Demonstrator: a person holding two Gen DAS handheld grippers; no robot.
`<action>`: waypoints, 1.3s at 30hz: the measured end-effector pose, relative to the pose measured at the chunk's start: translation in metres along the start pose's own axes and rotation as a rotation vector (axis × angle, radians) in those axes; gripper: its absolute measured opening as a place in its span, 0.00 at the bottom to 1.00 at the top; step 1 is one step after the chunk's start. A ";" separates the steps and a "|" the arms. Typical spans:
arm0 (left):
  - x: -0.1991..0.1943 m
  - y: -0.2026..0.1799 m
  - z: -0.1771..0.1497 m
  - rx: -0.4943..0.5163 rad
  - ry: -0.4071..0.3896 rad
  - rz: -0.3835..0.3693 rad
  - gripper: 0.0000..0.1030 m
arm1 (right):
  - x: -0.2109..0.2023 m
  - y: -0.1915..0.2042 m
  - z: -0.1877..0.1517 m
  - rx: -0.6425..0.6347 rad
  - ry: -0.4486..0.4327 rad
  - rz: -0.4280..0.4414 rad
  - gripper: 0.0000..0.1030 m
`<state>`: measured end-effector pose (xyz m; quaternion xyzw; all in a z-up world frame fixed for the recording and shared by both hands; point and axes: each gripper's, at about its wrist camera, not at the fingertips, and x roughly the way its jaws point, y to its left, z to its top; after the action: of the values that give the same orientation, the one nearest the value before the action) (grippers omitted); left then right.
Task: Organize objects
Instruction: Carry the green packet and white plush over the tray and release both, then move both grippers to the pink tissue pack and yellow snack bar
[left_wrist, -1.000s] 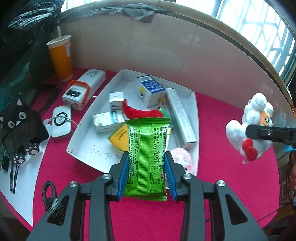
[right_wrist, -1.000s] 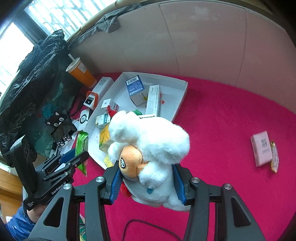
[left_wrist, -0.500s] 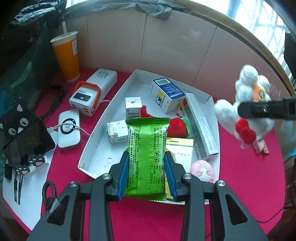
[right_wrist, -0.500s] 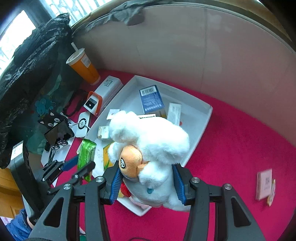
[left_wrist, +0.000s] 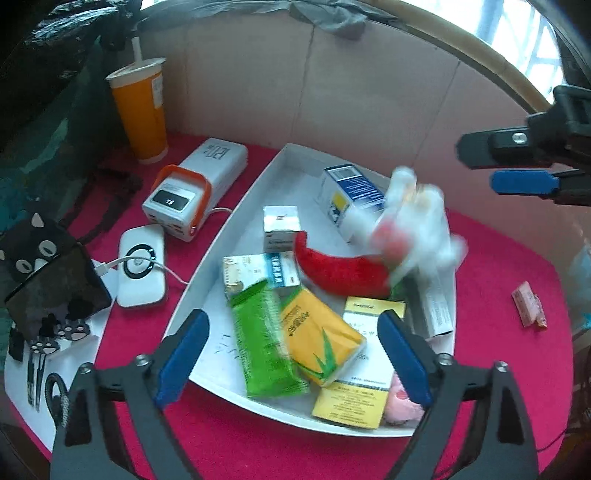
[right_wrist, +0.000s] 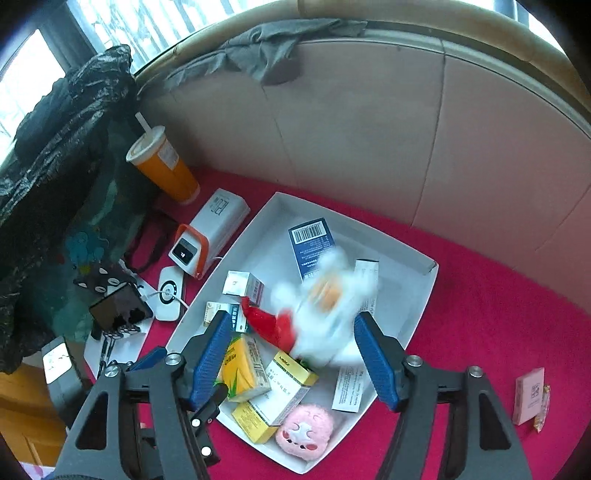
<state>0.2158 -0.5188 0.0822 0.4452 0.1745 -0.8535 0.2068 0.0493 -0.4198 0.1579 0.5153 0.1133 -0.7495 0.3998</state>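
Observation:
My left gripper (left_wrist: 291, 354) hovers over the near end of the white tray (left_wrist: 295, 173), its jaws opening and touching nothing. Below them the green snack packet (left_wrist: 266, 343), blurred, lies loose in the tray against a yellow tissue pack (left_wrist: 317, 339). My right gripper (right_wrist: 293, 362) hangs above the tray (right_wrist: 399, 280), its jaws also opening. The white plush chicken (right_wrist: 325, 306) is a blur beneath them, free of the pads, over the red chilli plush (left_wrist: 340, 266) and the blue box (left_wrist: 351, 188). The chicken (left_wrist: 410, 225) also shows blurred in the left wrist view.
Several small boxes and a pink plush (right_wrist: 304, 432) fill the tray. Left of it stand an orange cup (left_wrist: 140, 110), a power bank (left_wrist: 195, 188), a white charger (left_wrist: 142, 269) and a phone stand (left_wrist: 51, 280). A pink box (right_wrist: 528, 395) lies on the red cloth at right.
Both grippers have opened. The green packet has dropped from the left gripper into the tray, and the plush chicken has left the right gripper and is falling onto the tray.

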 end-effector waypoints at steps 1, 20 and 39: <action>0.000 0.000 0.000 -0.002 0.002 0.012 0.91 | -0.003 -0.003 -0.001 0.008 -0.007 0.003 0.71; -0.020 -0.038 -0.009 0.050 -0.014 0.021 0.92 | -0.051 -0.086 -0.056 0.233 -0.054 -0.020 0.71; -0.027 -0.107 -0.013 0.141 -0.004 0.004 0.92 | -0.082 -0.168 -0.109 0.369 -0.074 -0.034 0.72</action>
<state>0.1841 -0.4159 0.1103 0.4572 0.1123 -0.8643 0.1771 0.0154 -0.2068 0.1401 0.5499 -0.0322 -0.7827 0.2897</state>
